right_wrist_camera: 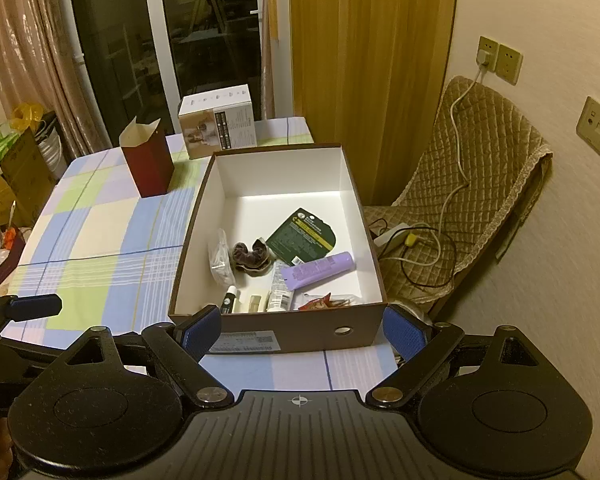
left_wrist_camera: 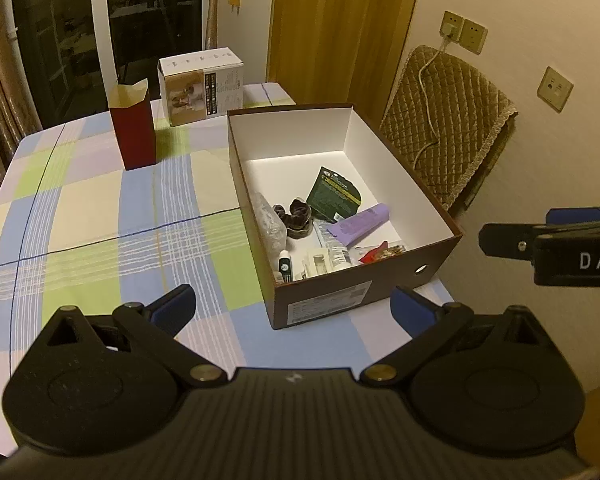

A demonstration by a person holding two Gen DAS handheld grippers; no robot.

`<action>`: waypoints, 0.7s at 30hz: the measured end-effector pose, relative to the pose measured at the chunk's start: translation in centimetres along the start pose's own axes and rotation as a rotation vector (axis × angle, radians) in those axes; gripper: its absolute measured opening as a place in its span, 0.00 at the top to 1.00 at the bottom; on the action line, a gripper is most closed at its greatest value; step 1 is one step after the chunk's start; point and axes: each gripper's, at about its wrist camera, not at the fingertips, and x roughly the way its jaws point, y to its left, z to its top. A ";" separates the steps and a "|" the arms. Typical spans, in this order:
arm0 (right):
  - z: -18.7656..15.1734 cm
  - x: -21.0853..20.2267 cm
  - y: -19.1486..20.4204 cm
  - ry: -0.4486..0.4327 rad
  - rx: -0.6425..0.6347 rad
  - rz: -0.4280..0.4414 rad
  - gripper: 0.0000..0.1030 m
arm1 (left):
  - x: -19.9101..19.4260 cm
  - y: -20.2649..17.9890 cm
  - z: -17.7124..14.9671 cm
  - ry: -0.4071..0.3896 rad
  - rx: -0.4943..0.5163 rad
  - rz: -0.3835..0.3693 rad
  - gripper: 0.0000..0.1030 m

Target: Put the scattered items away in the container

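A brown shoebox (left_wrist_camera: 380,152) with a white inside stands on the checked tablecloth; it also shows in the right wrist view (right_wrist_camera: 276,168). Inside lie a purple tube (right_wrist_camera: 320,267), a green packet (right_wrist_camera: 302,236), a dark hair scrunchie (right_wrist_camera: 252,256), a clear bag (right_wrist_camera: 220,260), a white tube (right_wrist_camera: 279,290), a small lip balm (right_wrist_camera: 230,300) and a red wrapper (right_wrist_camera: 320,302). My left gripper (left_wrist_camera: 294,308) is open and empty, in front of the box's near left corner. My right gripper (right_wrist_camera: 302,336) is open and empty, facing the box's near end.
A dark red open carton (left_wrist_camera: 134,128) and a white product box (left_wrist_camera: 200,88) stand at the table's far side. A chair with a quilted brown cover (right_wrist_camera: 472,208), cables and a power strip sits right of the table. Bags and boxes (right_wrist_camera: 8,176) stand at the left.
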 end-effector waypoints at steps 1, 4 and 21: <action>0.0 0.0 0.0 -0.001 0.000 0.001 0.10 | 0.0 -0.1 0.0 0.001 0.001 0.000 0.01; 0.1 -0.3 -0.1 -0.006 0.003 0.004 0.10 | -0.2 -0.3 0.1 0.002 0.002 -0.002 0.01; 0.2 -2.4 -0.2 -0.039 -0.009 -0.009 0.10 | -1.3 -1.3 0.4 -0.005 0.015 -0.021 0.01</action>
